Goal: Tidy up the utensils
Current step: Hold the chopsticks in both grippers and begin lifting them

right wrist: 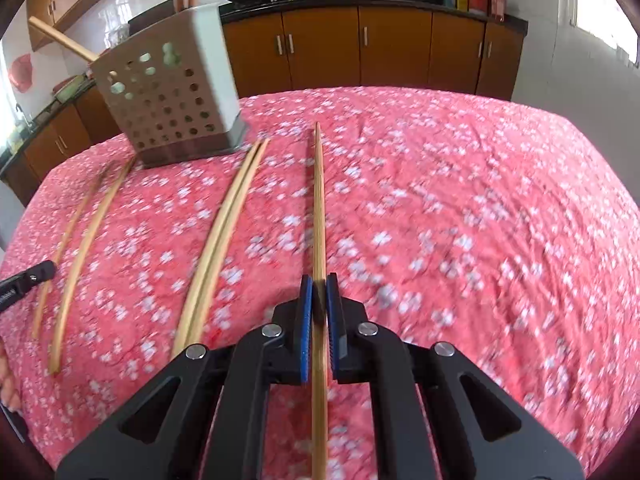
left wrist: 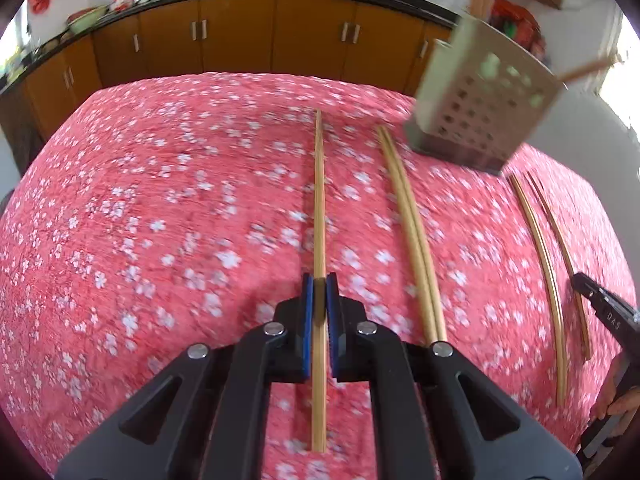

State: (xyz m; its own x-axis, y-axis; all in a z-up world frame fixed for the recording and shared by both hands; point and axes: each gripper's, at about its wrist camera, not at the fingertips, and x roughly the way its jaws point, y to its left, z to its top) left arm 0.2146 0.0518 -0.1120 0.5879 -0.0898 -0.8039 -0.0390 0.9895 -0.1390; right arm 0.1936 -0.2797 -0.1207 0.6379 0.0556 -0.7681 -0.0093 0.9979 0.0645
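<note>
Both tools clamped, left tool [left wrist: 319, 280] and right tool [right wrist: 319, 280] each on a chopstick [left wrist: 319, 184], which could pivot and miss the holder [left wrist: 480, 108] at two o'clock.

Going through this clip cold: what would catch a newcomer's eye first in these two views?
Probably the pink floral tablecloth filling both views, with wooden chopsticks laid in rows across it. Next, the perforated utensil holder at the table's far edge, already holding some utensils. Then the left gripper and right gripper, each shut on a chopstick.
</note>
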